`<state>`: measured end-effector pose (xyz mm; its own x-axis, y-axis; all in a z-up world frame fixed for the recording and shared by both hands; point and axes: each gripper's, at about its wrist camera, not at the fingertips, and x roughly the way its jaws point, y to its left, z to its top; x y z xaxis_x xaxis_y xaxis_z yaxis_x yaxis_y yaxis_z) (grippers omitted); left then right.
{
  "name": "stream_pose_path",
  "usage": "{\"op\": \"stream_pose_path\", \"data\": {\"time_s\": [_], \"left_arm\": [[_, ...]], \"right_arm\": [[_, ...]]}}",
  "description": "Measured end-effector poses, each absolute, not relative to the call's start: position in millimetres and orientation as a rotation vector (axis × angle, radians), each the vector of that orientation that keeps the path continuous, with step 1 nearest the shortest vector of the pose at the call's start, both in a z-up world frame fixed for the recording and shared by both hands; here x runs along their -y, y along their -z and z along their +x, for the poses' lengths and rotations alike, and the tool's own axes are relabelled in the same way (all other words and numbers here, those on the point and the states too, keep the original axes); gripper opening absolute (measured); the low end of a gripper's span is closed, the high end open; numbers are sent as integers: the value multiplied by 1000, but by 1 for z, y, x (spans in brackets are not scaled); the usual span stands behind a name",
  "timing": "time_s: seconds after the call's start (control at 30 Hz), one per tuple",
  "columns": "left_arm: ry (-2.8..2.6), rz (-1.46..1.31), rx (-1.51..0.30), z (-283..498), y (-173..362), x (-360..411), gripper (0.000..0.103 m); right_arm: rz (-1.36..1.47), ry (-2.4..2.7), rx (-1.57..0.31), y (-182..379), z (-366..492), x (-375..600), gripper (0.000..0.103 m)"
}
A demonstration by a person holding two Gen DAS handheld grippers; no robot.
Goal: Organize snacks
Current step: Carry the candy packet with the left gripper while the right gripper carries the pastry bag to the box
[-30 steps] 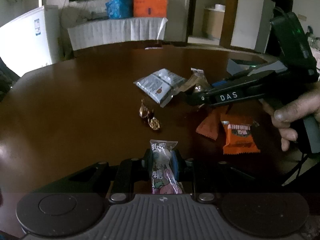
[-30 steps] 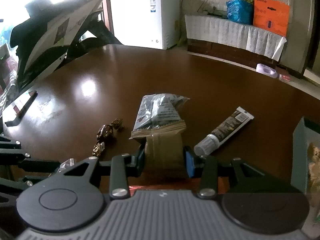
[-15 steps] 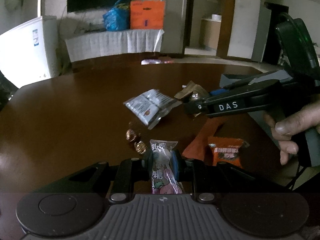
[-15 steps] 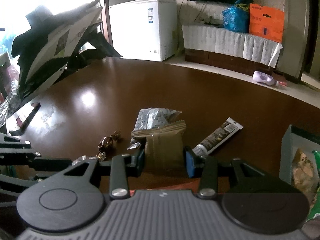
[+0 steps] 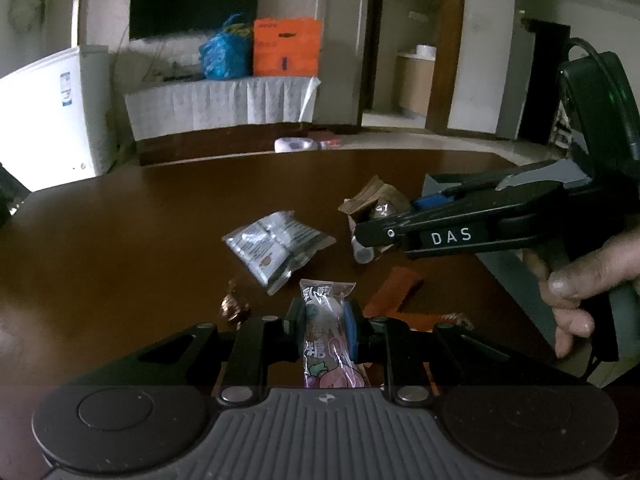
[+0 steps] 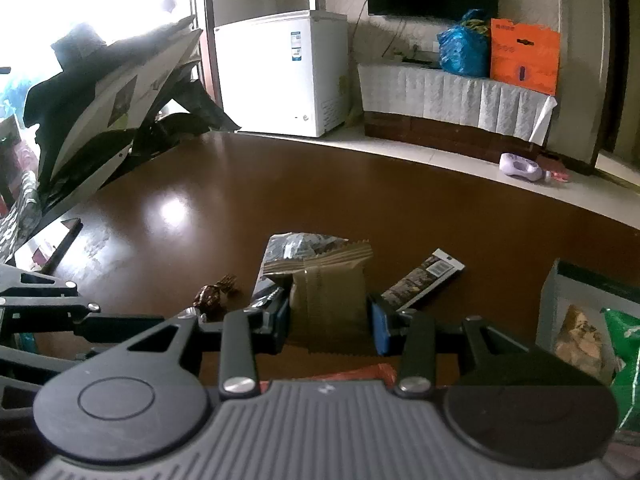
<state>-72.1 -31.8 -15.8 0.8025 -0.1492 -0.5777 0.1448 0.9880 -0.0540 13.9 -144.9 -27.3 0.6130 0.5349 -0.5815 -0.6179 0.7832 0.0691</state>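
My left gripper [image 5: 323, 320] is shut on a pink and purple candy packet [image 5: 326, 340], held above the brown table [image 5: 120, 248]. In the left wrist view the right gripper [image 5: 380, 236] reaches in from the right, held by a hand [image 5: 580, 280]. My right gripper [image 6: 330, 314] is shut on a brown snack packet [image 6: 328, 300], lifted off the table [image 6: 400, 208]. Below lie a silver-grey packet [image 5: 276, 248] [image 6: 296, 244], foil-wrapped candies [image 5: 232, 306] [image 6: 212, 294], a small tube [image 6: 424, 280] and an orange packet [image 5: 392, 292].
A grey box [image 6: 560, 300] holding snack bags, one green [image 6: 628, 344], stands at the table's right. A white freezer [image 6: 288, 72] and a covered bench with blue and orange bags [image 6: 500, 48] are beyond the table. A dark object [image 6: 64, 244] lies at the far left edge.
Both grippers have risen with their packets still gripped. The snacks on the table now sit lower and farther off in both views, and the box at the right shows more.
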Motion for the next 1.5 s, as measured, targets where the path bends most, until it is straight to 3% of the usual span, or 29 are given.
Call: {"op": "stream_pose_path", "data": {"time_s": [1.5], "left_arm": [[364, 56, -525, -16, 7, 158, 22]], "right_arm": [[-40, -409, -548, -1, -24, 331, 41]]}}
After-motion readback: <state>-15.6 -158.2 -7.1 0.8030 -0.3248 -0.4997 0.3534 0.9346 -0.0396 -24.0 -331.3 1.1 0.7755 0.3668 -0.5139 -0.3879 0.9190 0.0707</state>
